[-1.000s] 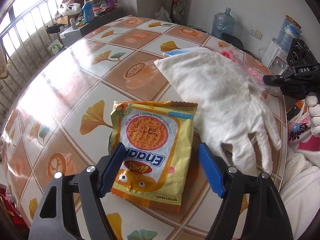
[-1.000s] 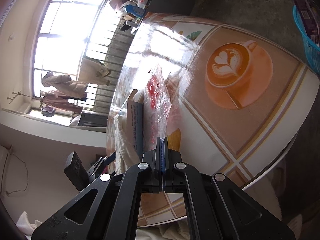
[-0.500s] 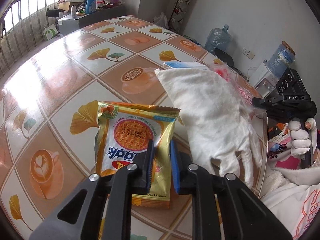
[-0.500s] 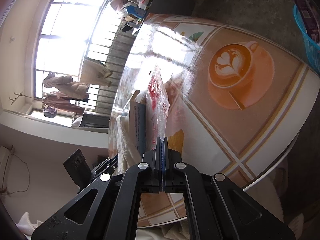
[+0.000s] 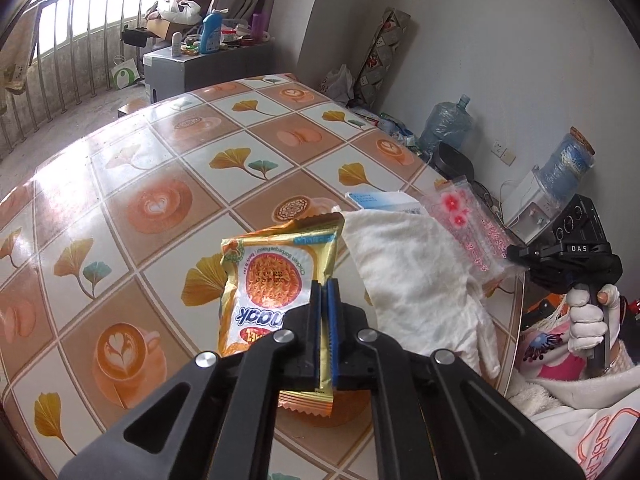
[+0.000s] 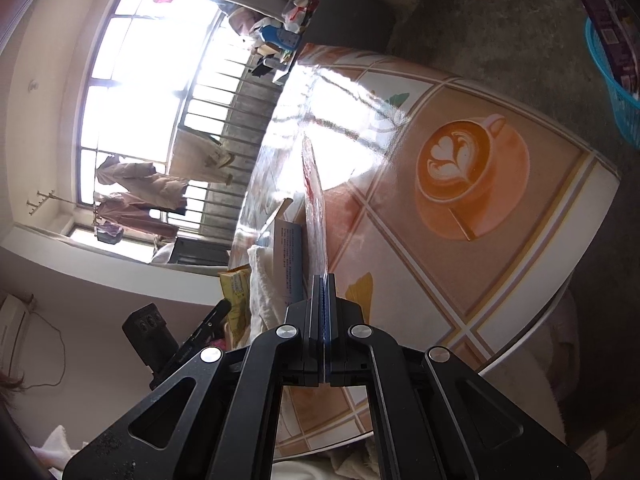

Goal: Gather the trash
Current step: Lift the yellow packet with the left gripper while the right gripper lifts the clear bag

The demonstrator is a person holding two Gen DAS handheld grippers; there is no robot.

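Left gripper: we pinch noodle packet beside white cloth, lifting | right gripper: we clamp clear bag, beyond cloth, for disposal.

Patterned table, water jugs, blue basket

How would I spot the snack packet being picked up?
Find the round table with the coffee-cup and leaf patterned cover. At its near edge, left of a white cloth glove, the yellow noodle-snack packet is pinched in the left gripper. Nothing else there is yellow and foil-shiny.
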